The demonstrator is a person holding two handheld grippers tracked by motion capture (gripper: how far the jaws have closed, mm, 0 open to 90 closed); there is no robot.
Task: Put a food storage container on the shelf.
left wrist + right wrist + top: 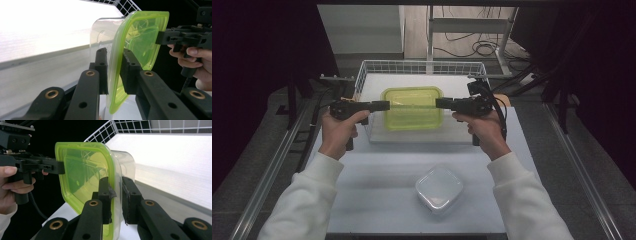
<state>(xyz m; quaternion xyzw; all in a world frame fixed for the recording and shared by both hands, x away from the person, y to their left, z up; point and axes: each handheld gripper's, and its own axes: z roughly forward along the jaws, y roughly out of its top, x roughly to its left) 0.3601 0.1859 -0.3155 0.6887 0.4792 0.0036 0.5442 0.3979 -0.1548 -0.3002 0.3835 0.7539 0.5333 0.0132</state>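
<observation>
Fingers of the left gripper (384, 105) and right gripper (439, 103) pinch opposite rims of the green-lidded container (412, 107), held over the wire basket (367, 72). Judged step: a two-handed carry; next, level, matched motion toward a set-down. A clear container (439, 188) sits on the table (377, 180). No legible writing.

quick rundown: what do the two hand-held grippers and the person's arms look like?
Both the left hand-held gripper and the right hand-held gripper are matte black with pistol-style handles. Each has two blocky jaws on linkage arms with brass-coloured pivot bushings. A black cable trails from the right one. The person wears long white sleeves.
</observation>
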